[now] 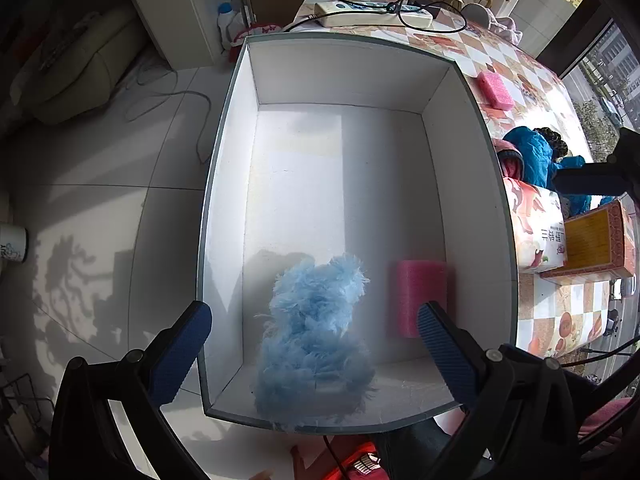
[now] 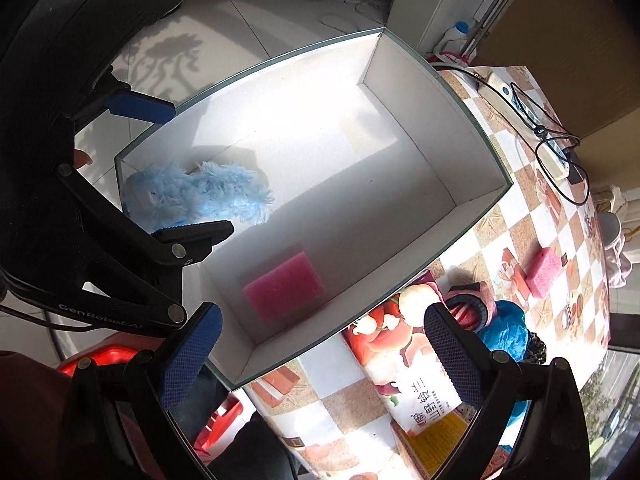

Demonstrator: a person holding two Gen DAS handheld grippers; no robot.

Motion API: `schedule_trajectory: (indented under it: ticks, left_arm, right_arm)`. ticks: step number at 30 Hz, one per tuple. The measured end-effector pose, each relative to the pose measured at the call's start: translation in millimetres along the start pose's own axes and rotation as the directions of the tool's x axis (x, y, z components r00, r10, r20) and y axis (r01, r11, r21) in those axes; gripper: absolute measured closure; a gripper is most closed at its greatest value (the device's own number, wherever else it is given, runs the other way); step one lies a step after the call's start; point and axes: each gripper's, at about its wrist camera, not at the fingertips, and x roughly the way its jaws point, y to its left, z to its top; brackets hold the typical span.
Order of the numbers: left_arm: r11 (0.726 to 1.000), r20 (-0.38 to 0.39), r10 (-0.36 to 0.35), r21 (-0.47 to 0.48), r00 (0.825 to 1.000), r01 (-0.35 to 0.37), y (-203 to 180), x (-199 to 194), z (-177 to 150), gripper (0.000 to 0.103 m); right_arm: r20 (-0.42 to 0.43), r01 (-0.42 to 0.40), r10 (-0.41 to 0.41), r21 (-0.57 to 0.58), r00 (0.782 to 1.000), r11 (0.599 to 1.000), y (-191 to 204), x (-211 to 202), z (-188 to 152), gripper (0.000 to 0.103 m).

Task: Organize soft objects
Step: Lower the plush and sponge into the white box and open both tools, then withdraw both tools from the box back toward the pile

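1. A white open-topped box sits at the edge of a table covered in a checked patterned cloth, seen from above by both wrist cameras.

2. The left gripper hangs over the near end of the box, its blue-padded fingers spread wide with nothing clasped; one finger lies outside the box wall at 7 o'clock in its own view, the other over the box floor at 5 o'clock.

3. A fluffy light-blue duster head lies on the box floor directly beneath those spread fingers, free of both pads, against the near wall.

4. A pink sponge rests flat on the box floor just beside the duster head, at 4 o'clock from the left-wrist view's centre, close to the right-hand wall.

5. The right gripper is likewise wide open and empty, poised above the box's near corner and the table edge; the pink sponge in the box lies just beyond its fingertips.

6. Outside the box, a second pink sponge sits on the cloth at 3 o'clock in the right-wrist view, well apart from the box.

7. A printed tissue pack, a crumpled blue cloth and a white power strip with a black cable share the tabletop.
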Motion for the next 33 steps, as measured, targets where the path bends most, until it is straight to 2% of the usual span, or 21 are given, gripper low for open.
schedule_trajectory:
  ticks: [9, 19, 24, 30, 33]
  left_arm:
    - [1.0, -0.002, 0.016, 0.024, 1.0, -0.016, -14.3, -4.4, 5.8, 0.0]
    - [0.995, 0.006, 0.022, 0.099, 1.0, -0.023, -45.5, -10.3, 24.3, 0.0]
    - [0.99, 0.0, 0.017, 0.138, 1.0, -0.016, -66.2, -13.1, 39.0, 0.0]
    - [0.989, -0.018, -0.012, 0.15, 1.0, 0.015, -90.6, -17.2, 56.8, 0.0]
    - [0.985, -0.01, -0.007, 0.175, 1.0, 0.009, -105.8, -20.4, 65.2, 0.0]
  right_arm:
    - [0.011, 0.013, -0.013, 0.021, 1.0, 1.0, -8.7, -3.5, -4.6, 0.001]
    - [0.016, -0.015, 0.012, 0.204, 1.0, 0.979, -57.5, -13.9, -18.8, 0.001]
    - [0.015, 0.0, -0.004, 0.269, 1.0, 0.963, -81.2, -19.5, -29.6, 0.001]
    - [0.018, -0.009, 0.003, 0.367, 1.0, 0.93, -122.1, -35.2, -49.2, 0.001]
    - [0.036, -0.047, 0.034, 0.467, 0.999, 0.883, -159.3, -47.2, -66.9, 0.001]
